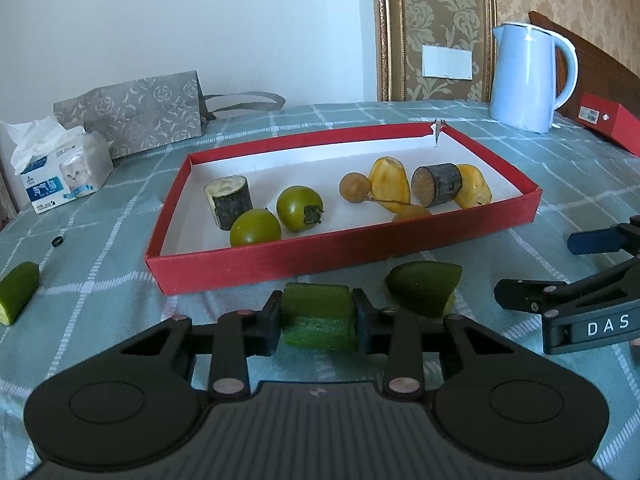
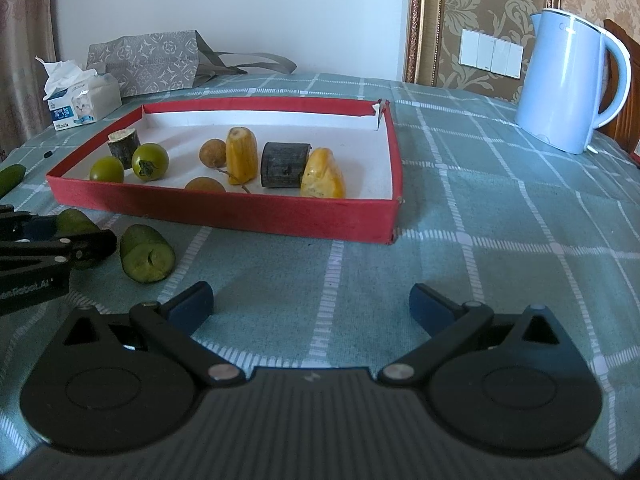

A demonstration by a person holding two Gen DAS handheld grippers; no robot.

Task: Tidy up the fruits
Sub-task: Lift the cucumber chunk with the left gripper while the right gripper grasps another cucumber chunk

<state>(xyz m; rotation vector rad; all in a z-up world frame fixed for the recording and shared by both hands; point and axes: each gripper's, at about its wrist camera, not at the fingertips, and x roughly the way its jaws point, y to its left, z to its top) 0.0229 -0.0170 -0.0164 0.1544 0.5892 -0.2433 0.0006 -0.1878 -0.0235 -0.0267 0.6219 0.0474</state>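
Pinching the cucumber chunk [image 1: 319,317] just before the tray [image 1: 256,268], you are squeezing soft, slick flesh across its skin, while your right gripper [image 2: 312,300] is gaping wide, empty.

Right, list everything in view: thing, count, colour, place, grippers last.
red tray: one, red walls, white floor, mid table
green tomatoes: two, green, tray's left part
dark stem pieces: two, dark bark, one left, one right in tray
yellow fruit pieces: two, yellow, tray's right part
longans: two, brown, tray's middle
cucumber pieces: three, green; one held, one beside it, one far left on the cloth
kettle: one, pale blue, back right
tissue pack: one, white, back left
paper bag: one, grey, back left
left gripper: shut on a cucumber piece
right gripper: open, empty
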